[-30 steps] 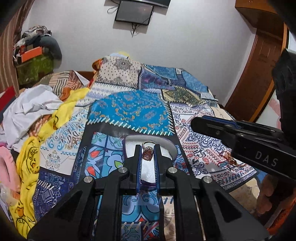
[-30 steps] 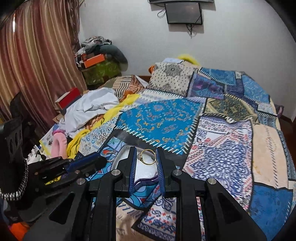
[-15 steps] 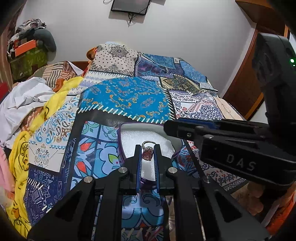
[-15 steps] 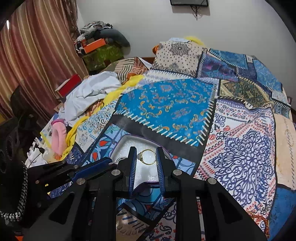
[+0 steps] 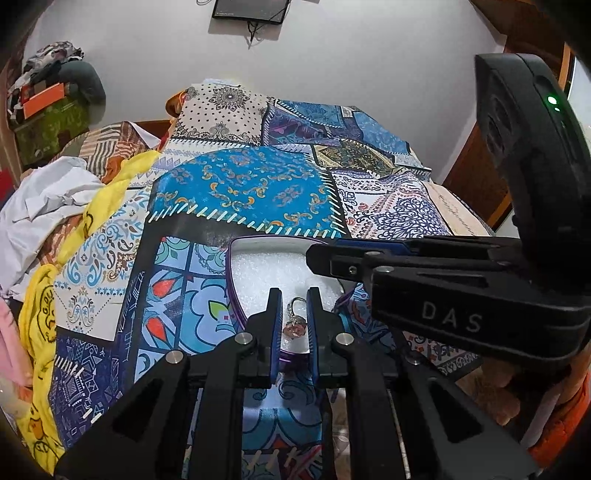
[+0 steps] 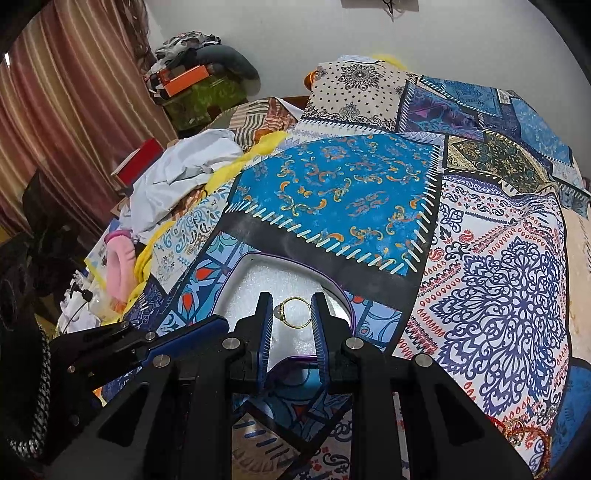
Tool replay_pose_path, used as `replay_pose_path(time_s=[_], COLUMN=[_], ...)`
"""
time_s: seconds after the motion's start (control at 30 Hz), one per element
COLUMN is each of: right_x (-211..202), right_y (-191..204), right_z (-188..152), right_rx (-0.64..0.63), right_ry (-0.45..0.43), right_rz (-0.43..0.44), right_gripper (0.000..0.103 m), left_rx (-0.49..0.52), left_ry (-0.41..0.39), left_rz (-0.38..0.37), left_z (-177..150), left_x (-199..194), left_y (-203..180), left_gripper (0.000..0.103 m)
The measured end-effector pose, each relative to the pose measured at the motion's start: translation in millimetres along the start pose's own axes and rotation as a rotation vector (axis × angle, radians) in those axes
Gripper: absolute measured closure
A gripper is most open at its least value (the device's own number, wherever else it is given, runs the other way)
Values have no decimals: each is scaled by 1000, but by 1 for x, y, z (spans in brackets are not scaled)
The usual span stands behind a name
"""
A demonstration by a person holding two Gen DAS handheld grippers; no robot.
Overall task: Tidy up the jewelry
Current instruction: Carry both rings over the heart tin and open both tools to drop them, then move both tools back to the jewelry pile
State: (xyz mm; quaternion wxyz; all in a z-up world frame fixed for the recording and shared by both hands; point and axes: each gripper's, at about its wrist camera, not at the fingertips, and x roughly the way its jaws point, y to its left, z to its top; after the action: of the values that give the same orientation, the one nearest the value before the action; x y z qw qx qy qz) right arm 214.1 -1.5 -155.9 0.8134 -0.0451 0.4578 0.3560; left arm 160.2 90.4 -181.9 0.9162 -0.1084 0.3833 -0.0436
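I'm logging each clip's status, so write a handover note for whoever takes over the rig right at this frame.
Left gripper: shut on the stone ring, held over the purple-rimmed box.
Right gripper: shut on the gold ring, also over the box's white foam.
Done: both rings picked up and brought to the box.
Left: set both rings on the foam, release. More jewelry lies on the bedspread to the right.

A home bedroom: a bed with a patchwork bedspread [image 6: 332, 192] and a pillow [image 6: 354, 92], loose clothes [image 6: 177, 166] piled beside it, striped curtains [image 6: 66, 110], a wall-mounted screen [image 5: 251, 9]
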Motion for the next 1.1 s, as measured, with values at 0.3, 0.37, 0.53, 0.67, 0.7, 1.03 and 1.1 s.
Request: replay_pose_path(time_s=[0.3, 0.37, 0.53, 0.67, 0.7, 1.03, 1.1], right_x=[-31, -42, -72, -97, -104, -151, -158], right_y=[-1, 0, -4, -10, -12, -36, -42], right_z=[-1, -1, -1, -6, -8, -31, -36], right_rx=[19, 12, 5, 3, 3, 26, 33], right_ry=[-80, -107, -174, -232, -246, -346, -356], right_rz=[-27, -47, -89, -140, -156, -287, -308], right_gripper=[64, 64, 64, 64, 64, 42, 41], left_rx=[2, 6, 16, 22, 27, 69, 77], left_ry=[-18, -32, -81, -117, -128, -169, -168], left_rz=[33, 40, 52, 56, 59, 41, 37], left_z=[6, 8, 16, 22, 24, 35, 35], left_x=[-16, -22, -43, -57, -61, -77, -76], left_y=[-5, -7, -16, -24, -28, -67, -74], left_gripper=[85, 82, 79, 73, 73, 62, 60])
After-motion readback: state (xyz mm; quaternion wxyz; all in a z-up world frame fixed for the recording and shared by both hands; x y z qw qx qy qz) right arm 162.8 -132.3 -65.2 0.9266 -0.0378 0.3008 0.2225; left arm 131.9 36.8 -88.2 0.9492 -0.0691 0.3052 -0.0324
